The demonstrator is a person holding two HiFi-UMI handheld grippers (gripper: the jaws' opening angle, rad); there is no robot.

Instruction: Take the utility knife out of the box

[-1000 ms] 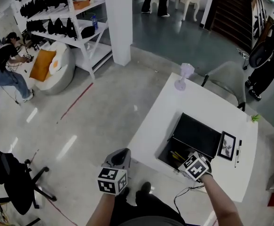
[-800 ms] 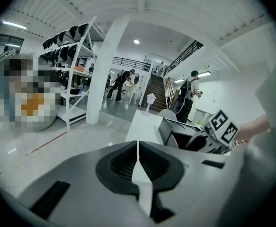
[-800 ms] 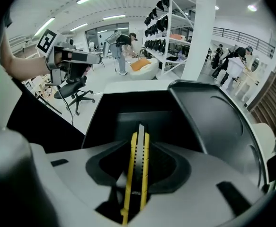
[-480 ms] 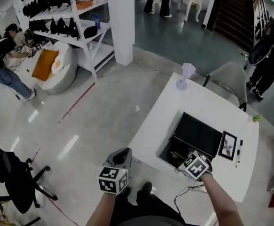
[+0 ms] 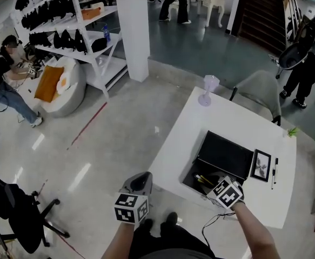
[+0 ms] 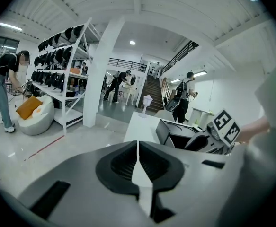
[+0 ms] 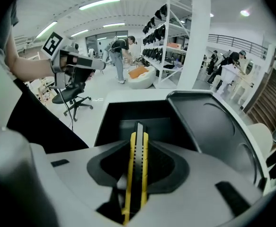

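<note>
Pinches the utility knife (image 7: 138,169) edge-on between the right gripper's (image 5: 216,186) fingers (image 7: 168,167), closed down onto its slim yellow-and-black body, tip aimed into the open box (image 5: 195,172) at the bench's (image 5: 216,117) near edge. Cannot tell whether clear of the box floor. Hangs the left gripper (image 5: 138,186) off the bench's near left, fingers (image 6: 159,167) pressed together, empty. Could swivel or slip in so narrow a pinch; could snag the box wall or raised lid (image 5: 226,155) if drawn out slanted.
</note>
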